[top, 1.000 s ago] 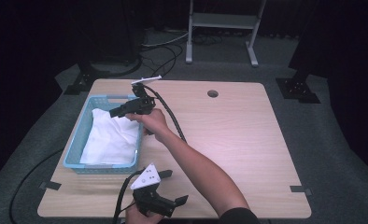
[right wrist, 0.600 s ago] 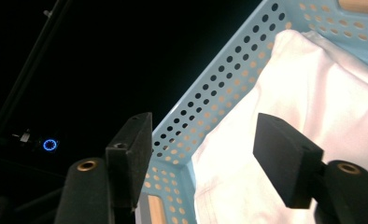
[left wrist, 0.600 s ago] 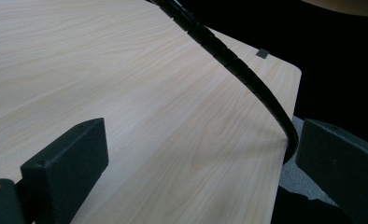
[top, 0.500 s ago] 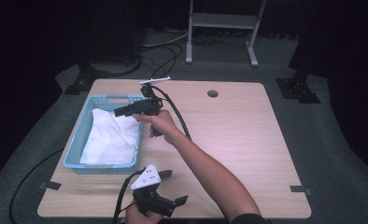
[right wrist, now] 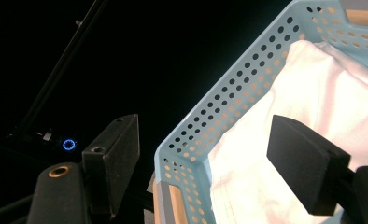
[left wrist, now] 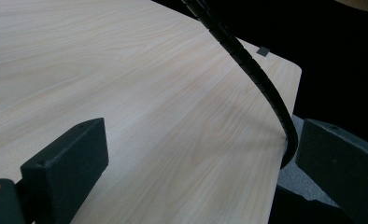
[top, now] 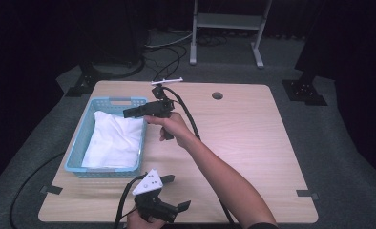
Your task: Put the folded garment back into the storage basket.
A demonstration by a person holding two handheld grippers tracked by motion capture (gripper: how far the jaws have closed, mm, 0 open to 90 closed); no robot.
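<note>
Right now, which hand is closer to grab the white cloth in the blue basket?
The right. The right gripper hangs over the blue basket with open, empty jaws above the white cloth. The left gripper sits at the table's near edge, pointing away.

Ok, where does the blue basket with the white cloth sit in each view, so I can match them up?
High view: the blue basket sits at the table's left, with the white cloth inside it and the right claw at its far right corner.
Left gripper view: no basket, just bare table and a black cable.
Right gripper view: the basket's perforated corner runs between the open jaws.
Shared landmark: the cloth.
</note>
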